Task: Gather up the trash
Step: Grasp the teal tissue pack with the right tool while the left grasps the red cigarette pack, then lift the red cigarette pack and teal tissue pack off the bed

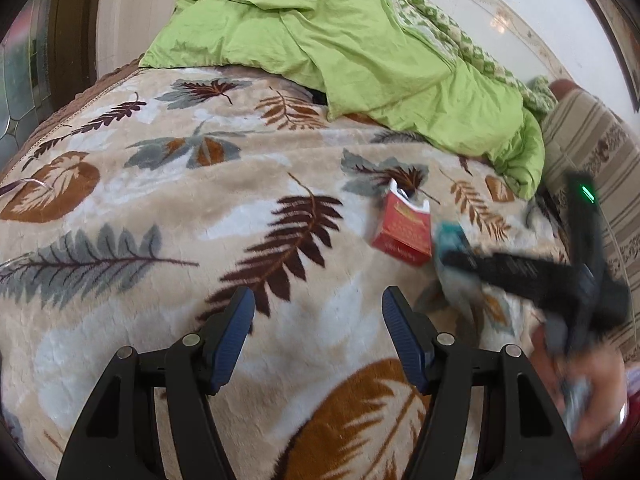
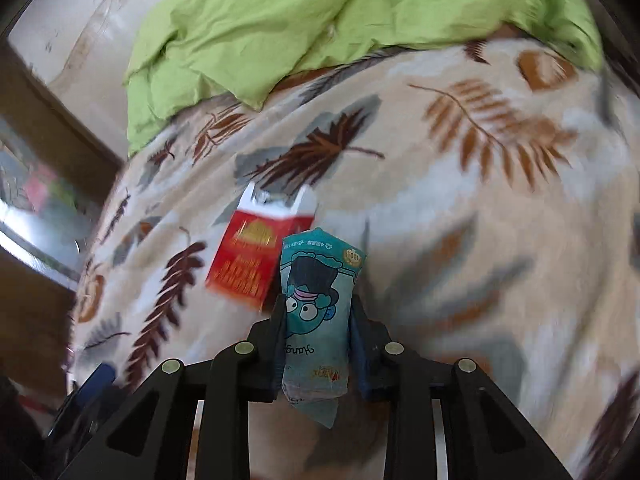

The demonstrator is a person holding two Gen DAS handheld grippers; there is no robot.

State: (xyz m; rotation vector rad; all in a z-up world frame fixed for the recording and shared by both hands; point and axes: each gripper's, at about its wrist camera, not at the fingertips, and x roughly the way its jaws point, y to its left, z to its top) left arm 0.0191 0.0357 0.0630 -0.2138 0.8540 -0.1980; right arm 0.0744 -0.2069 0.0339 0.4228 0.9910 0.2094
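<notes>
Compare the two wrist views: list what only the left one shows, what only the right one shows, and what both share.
Only the left wrist view: the left gripper with open, empty jaws, a striped cushion at the bed's edge, and the right gripper seen from the side, blurred.

Only the right wrist view: the cartoon print on the teal wrapper clamped in the right gripper's jaws.

Both: the red box lying on the leaf-print blanket, and the green quilt behind.
</notes>
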